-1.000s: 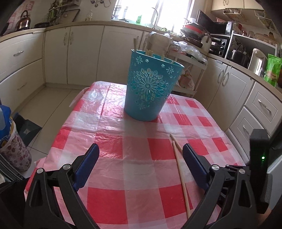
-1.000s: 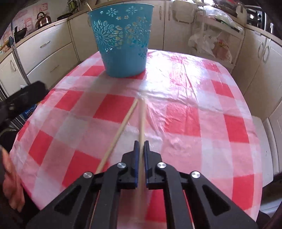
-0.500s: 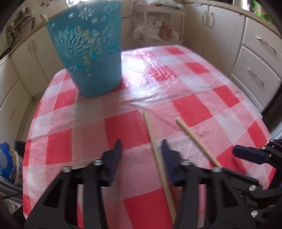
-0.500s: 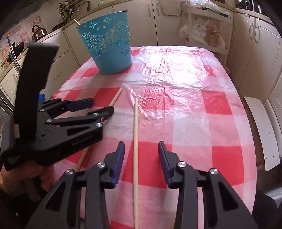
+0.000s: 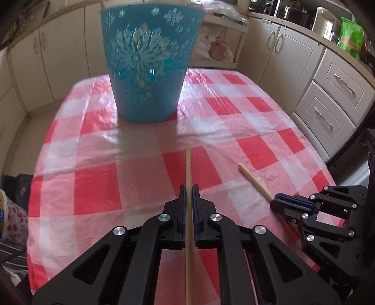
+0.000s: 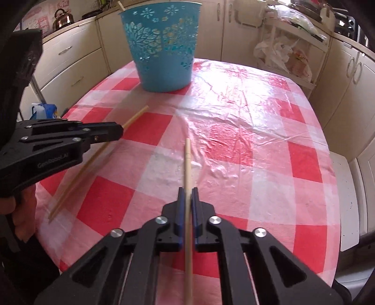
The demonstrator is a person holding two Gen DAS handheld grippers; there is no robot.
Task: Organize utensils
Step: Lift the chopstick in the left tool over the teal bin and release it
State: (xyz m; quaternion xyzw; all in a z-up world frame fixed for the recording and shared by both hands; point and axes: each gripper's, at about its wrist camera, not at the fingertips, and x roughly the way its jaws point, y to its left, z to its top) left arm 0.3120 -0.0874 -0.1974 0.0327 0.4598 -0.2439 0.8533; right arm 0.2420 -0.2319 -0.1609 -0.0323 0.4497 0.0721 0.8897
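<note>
Each gripper is clamped on its own wooden chopstick. The left gripper (image 5: 189, 187) pinches the left chopstick (image 5: 188, 169) partway along its length, the free end pointing far across the table toward the blue bucket (image 5: 150, 63). The right gripper (image 6: 187, 191) grips the right chopstick (image 6: 187, 162) the same way, jaws closed tight around the shaft.

Both sticks look light, stiff and smooth, so they should lift with no effort but could pivot or slide in the pads if held near one end. Each is held well back from its far tip, with a long tail running toward the handle, which seems a fair balance point. Whether the sticks are lifted clear of the tablecloth (image 6: 246, 145) or resting on it is hard to tell from these angles.

The bucket stands upright at the far side of the table, well apart from both tips. Its rim is high, so each stick will probably have to rise and tilt tip-down to drop in. A stick end shows at its far-left rim (image 6: 120, 5). The checked cloth between grippers and bucket carries nothing else, giving open room. The grippers sit close side by side, the left one just to the near left in the right wrist view, so crossing paths is the main risk.
</note>
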